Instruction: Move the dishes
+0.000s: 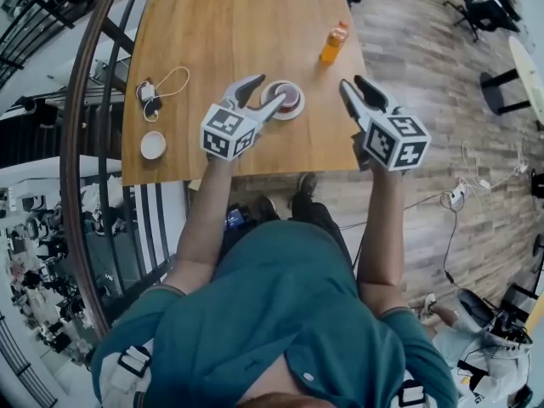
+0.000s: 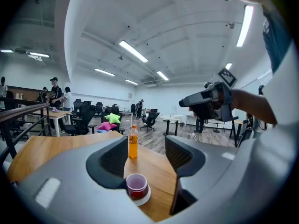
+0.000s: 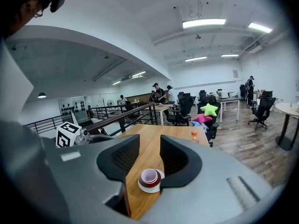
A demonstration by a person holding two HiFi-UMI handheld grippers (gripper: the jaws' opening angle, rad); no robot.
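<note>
A purple-red cup (image 1: 286, 94) stands on a white saucer (image 1: 280, 112) near the front of the wooden table (image 1: 221, 32). My left gripper (image 1: 262, 94) hovers just to the cup's left, its jaws apart with nothing between them. In the left gripper view the cup (image 2: 137, 185) sits low ahead of the gripper (image 2: 140, 155). My right gripper (image 1: 357, 87) is held to the right of the cup, over the table's front right corner, open and empty. In the right gripper view the cup (image 3: 150, 177) lies ahead of the gripper (image 3: 149, 155).
An orange drink bottle (image 1: 333, 43) stands at the table's right edge behind the cup. A small white dish (image 1: 153, 145) and a charger with cable (image 1: 149, 92) lie at the left. A curved railing (image 1: 81, 143) runs along the left. Office chairs and desks stand farther off.
</note>
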